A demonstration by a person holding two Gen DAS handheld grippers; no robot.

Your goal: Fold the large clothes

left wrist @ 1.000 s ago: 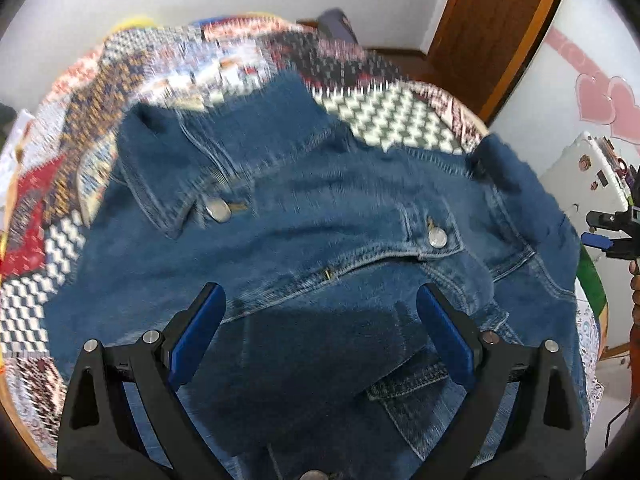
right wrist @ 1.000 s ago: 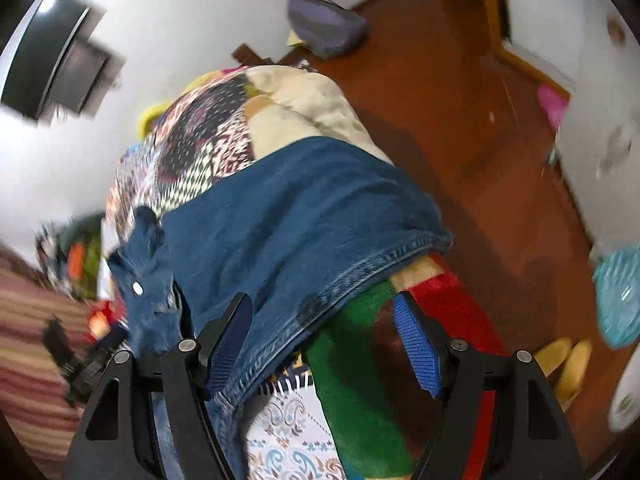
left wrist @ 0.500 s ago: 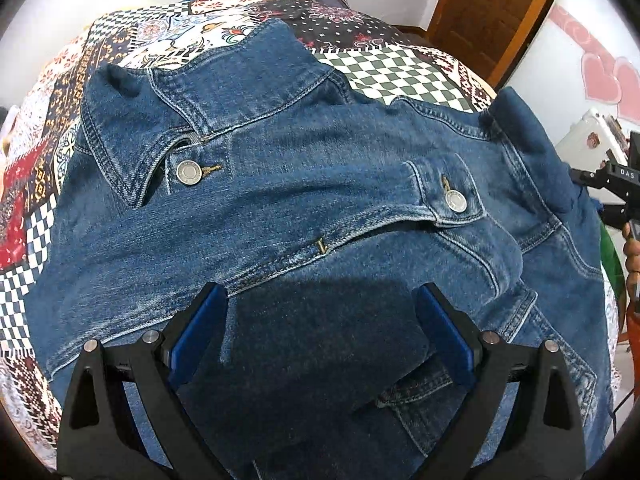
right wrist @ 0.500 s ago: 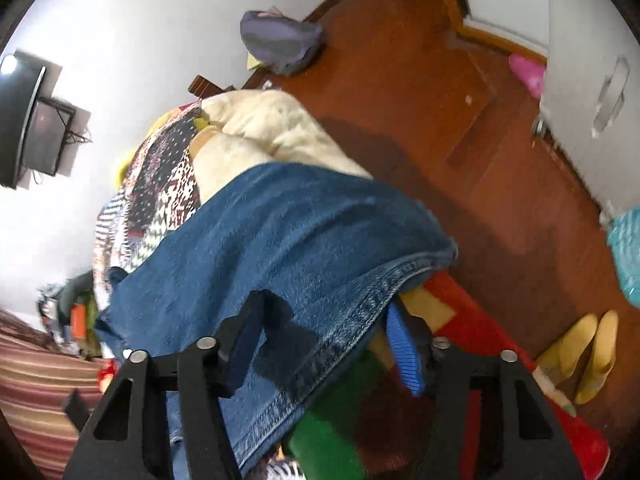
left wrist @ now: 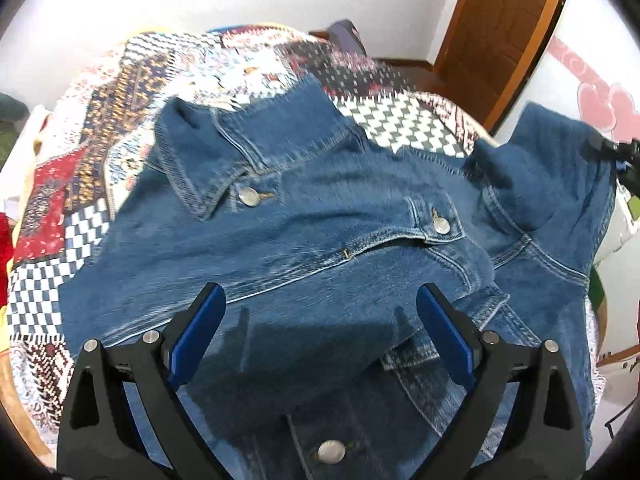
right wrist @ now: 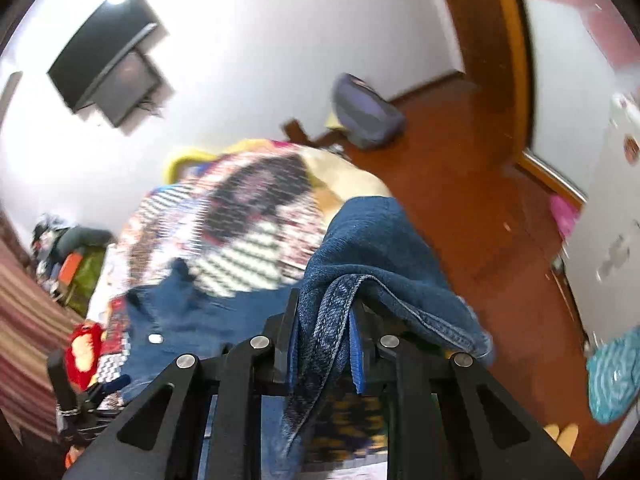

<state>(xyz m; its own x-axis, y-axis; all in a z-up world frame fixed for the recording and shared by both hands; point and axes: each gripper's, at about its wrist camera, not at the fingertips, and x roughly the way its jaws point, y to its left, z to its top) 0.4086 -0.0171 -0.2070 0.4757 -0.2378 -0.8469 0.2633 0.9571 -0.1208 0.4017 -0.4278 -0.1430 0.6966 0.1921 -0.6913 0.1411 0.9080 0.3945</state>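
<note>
A blue denim jacket [left wrist: 320, 248] lies front up on a patchwork quilt [left wrist: 120, 112], collar at the far left, one sleeve folded across its chest. My left gripper [left wrist: 320, 320] is open and empty, hovering just above the folded sleeve. My right gripper [right wrist: 324, 328] is shut on the jacket's hem edge [right wrist: 332, 320] and holds that side lifted off the bed; the raised cloth [left wrist: 560, 168] shows at the right of the left wrist view.
The quilt [right wrist: 240, 208] covers a bed. A wooden floor [right wrist: 480, 200] with a purple bag [right wrist: 364, 120] lies beyond it. A wooden door [left wrist: 500, 32] stands at the back right. A white cabinet [right wrist: 612, 220] stands at the right.
My right gripper closed on the jacket's hem and lifted it up off the bed's edge. My left gripper stayed open and drew back a little from the jacket.
</note>
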